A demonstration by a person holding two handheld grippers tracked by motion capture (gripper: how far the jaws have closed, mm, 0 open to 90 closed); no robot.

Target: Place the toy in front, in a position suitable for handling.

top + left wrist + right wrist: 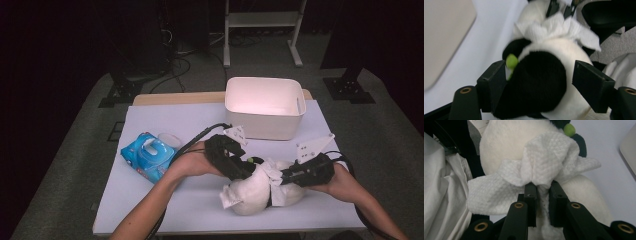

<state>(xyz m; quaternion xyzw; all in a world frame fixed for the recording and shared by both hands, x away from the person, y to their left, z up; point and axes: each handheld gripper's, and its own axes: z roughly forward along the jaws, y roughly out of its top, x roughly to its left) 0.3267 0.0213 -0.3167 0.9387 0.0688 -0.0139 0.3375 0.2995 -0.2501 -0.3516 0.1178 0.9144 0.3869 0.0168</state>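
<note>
A black-and-white plush toy (252,195) lies near the table's front edge, with a small green bead (511,61) on it. My left gripper (539,72) is open astride the toy's black limb (539,87); the right-hand jaw stands clear of the fur. My right gripper (543,186) is shut on a bunched white wipe (544,160) that rests on the toy's white body (504,140). In the high view the left gripper (245,167) and right gripper (285,176) meet over the toy from either side, with the wipe (270,172) between them.
A white bin (264,107) stands at the back of the lavender table (175,120). A blue wipes pack (149,156) lies at the left with its lid raised. White cloth (439,182) hangs at the left of the right gripper view.
</note>
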